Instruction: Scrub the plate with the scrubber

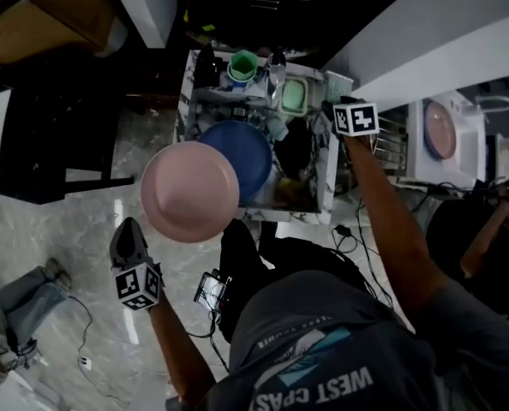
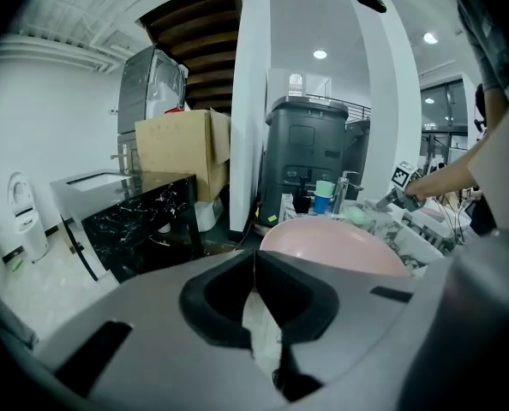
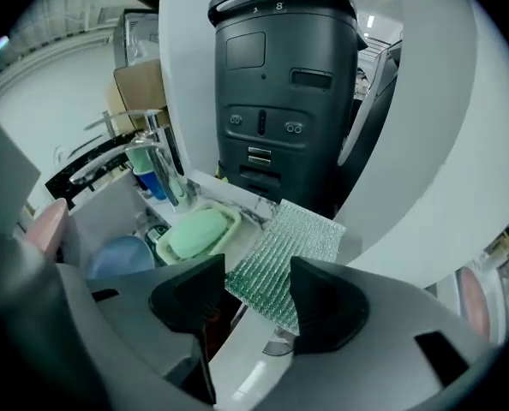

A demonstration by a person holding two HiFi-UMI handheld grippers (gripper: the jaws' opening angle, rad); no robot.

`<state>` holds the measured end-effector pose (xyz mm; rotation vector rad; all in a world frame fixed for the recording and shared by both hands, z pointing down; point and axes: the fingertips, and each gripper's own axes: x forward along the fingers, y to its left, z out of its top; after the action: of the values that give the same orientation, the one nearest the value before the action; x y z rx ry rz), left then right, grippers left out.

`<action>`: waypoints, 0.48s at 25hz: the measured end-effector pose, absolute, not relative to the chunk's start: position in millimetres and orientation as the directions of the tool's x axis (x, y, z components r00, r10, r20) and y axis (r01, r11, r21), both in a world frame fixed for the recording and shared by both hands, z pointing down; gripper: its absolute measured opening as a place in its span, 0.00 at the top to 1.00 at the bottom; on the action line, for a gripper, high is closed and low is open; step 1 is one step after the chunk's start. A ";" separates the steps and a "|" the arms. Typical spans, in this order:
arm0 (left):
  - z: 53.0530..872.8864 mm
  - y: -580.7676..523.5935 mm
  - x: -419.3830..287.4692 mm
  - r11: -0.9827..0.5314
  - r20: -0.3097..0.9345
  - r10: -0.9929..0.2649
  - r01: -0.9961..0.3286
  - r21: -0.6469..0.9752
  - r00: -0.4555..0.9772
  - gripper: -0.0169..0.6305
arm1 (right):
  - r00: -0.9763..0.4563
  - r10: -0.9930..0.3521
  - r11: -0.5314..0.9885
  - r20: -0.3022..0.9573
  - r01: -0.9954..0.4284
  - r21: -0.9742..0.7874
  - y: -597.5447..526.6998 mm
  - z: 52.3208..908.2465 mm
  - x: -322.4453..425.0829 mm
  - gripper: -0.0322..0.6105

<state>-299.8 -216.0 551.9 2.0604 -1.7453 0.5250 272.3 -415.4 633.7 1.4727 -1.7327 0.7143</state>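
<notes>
**Left claw** [image 2: 254,264]: the jaws are together, closed to a thin line on the near rim of the pink plate [image 2: 332,245]. Only the left gripper view shows this grip. The curved side of the pink plate rises just beyond the jaws.

The head view gives the position instead. The pink plate is held in the air over the floor, just in front of the sink [image 1: 327,187], and it overlaps the edge of a blue plate [image 1: 242,157] that lies in the basin.

**Right claw** [image 3: 256,277]: the jaws are apart. The scrubber [image 3: 287,255], a green ribbed mesh pad, lies between and just beyond them, and neither pad presses on it. It rests on the white surface at the far right corner of the sink. In the head view it is only a small green patch past the marker cube.

The right gripper view also shows:
- a green soap dish [image 3: 199,232] just left of the scrubber;
- a tap [image 3: 156,157] behind the dish;
- a dark grey bin [image 3: 284,84] standing behind the surface.

The left gripper view alone shows a black table [image 2: 143,221] and a cardboard box [image 2: 182,152], both further off to the left.
</notes>
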 end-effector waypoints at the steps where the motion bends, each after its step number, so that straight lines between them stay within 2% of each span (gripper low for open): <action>1: 551.7 -216.1 -299.6 -0.152 0.519 -0.841 -0.987 0.051 0.156 0.97 | -0.051 -0.568 0.188 0.822 -0.980 0.069 -415.6 636.6 274.0 0.57; 5: 552.7 -216.4 -299.6 -0.151 0.524 -0.837 -0.987 0.057 0.158 0.97 | -0.044 -0.560 0.191 0.828 -0.978 0.077 -419.9 638.1 277.0 0.58; 7: 553.9 -216.0 -299.5 -0.151 0.525 -0.836 -0.987 0.060 0.160 0.97 | -0.067 -0.545 0.182 0.836 -0.983 0.039 -419.8 637.2 277.5 0.64; 8: 554.6 -215.8 -299.4 -0.152 0.526 -0.835 -0.986 0.061 0.161 0.97 | -0.075 -0.535 0.184 0.841 -0.982 0.030 -418.5 637.6 277.2 0.75; 12: 554.1 -216.8 -298.5 -0.154 0.521 -0.837 -0.986 0.068 0.166 0.97 | -0.078 -0.523 0.190 0.849 -0.982 0.027 -413.8 640.2 275.2 0.88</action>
<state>-298.5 -216.8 554.1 2.0579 -1.7281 0.5160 275.2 -413.8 640.2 1.4324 -1.7093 0.7652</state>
